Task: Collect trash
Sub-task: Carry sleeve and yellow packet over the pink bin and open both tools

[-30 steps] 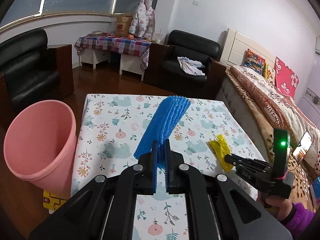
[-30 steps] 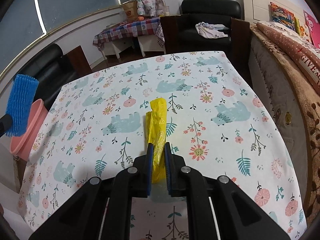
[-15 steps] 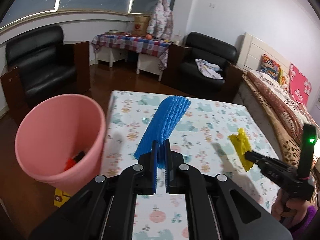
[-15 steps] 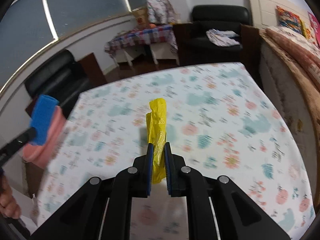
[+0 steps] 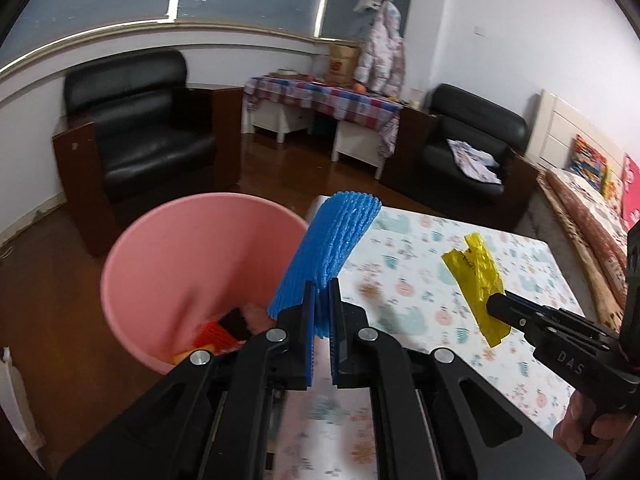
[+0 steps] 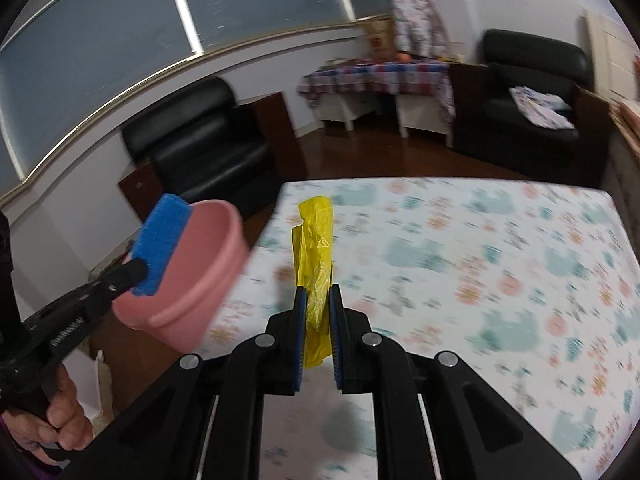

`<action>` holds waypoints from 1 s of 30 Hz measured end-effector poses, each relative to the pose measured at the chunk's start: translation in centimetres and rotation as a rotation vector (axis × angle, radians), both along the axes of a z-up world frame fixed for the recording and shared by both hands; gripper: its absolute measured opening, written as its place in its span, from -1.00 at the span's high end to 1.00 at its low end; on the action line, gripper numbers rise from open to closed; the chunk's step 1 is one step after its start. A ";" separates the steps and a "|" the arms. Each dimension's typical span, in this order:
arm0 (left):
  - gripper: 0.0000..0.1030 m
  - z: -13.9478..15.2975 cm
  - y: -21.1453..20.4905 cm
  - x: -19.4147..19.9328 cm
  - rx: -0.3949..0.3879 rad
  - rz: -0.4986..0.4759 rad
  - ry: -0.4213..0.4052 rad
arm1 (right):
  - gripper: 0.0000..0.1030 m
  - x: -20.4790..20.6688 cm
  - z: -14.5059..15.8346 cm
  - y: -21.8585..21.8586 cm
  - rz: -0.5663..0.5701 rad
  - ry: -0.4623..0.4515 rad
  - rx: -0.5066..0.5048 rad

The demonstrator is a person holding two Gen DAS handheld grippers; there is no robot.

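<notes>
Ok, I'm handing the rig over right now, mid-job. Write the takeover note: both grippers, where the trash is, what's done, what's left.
Left gripper: shut on the blue foam net, held by the rim of the pink bin.
Right gripper: shut on the yellow plastic bag, above the floral table, short of the bin.
Done: both pieces are lifted; some trash already lies in the bin.
Left: release the net into the bin, then bring the bag over and drop it.

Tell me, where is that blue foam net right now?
The blue foam net is pinched in the left gripper, raised beside the pink bin rim, left of the table.
</notes>
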State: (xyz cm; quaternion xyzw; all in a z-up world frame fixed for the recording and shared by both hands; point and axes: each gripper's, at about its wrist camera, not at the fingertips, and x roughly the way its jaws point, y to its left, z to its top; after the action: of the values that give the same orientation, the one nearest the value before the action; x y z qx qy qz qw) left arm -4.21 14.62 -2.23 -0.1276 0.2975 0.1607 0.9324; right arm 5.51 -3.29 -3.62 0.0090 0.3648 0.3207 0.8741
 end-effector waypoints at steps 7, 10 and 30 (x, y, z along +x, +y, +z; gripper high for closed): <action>0.90 0.2 2.8 -1.4 0.010 0.091 -0.008 | 0.80 -0.4 0.9 5.6 0.104 -0.002 0.004; 0.90 0.1 3.8 -1.7 0.007 0.124 -0.004 | 0.80 -0.4 1.1 7.6 0.137 0.000 0.001; 0.90 -1.8 7.9 -2.8 -0.025 0.215 0.032 | 0.78 -0.2 -0.6 16.8 0.266 0.090 -0.011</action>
State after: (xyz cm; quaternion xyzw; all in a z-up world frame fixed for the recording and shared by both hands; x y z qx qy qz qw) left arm -7.02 22.53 -3.99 -0.1680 0.2988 0.2582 0.9032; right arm 5.32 13.46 -4.19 -0.0298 0.4036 0.4308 0.8066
